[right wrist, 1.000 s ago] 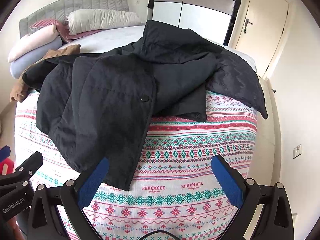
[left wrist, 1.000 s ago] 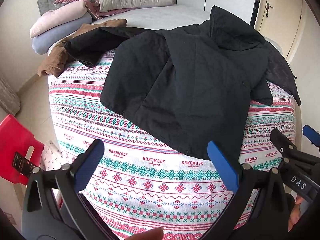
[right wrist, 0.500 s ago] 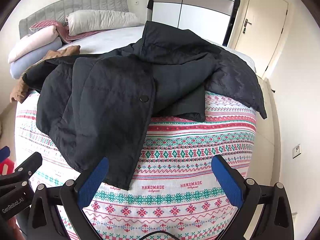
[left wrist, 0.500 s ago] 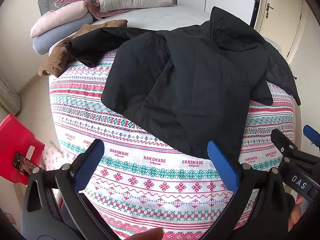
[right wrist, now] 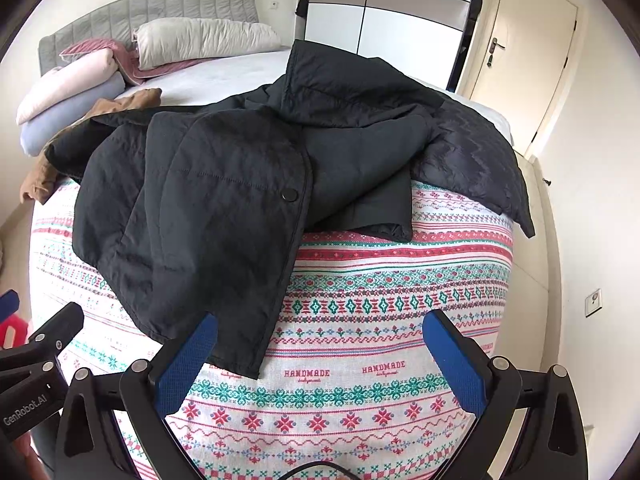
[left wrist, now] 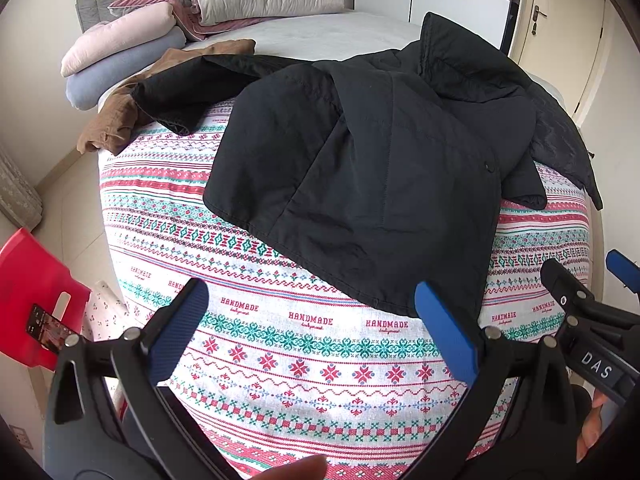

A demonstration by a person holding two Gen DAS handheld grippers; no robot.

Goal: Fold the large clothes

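A black quilted jacket (left wrist: 384, 184) lies spread but untidy on a patterned blanket (left wrist: 304, 344) that covers the near end of the bed (left wrist: 320, 32), with its hem toward the person and its collar standing up at the far side. One sleeve (left wrist: 188, 92) stretches to the left over a brown garment (left wrist: 120, 116), and the other side hangs toward the right edge of the bed. The left claw (left wrist: 312, 328) is spread wide and holds nothing; it hovers above the blanket, just in front of the hem. The right claw (right wrist: 320, 356) is also spread wide and empty, and the lowest corner of the hem (right wrist: 240, 364) is near its left finger. The folding seems not yet begun, so the step in hand is probably the first grasp. To do it well, each claw should go down to the hem at a different point, well apart from the other, and take the edge of the fabric deep between the fingers, because the padded cloth is thick and may slip. It is better to pinch only the top layer, not the blanket under it. The front panel (right wrist: 224, 216) with the snap button (right wrist: 289, 195) overlaps loosely, so it should be flattened before any fold.
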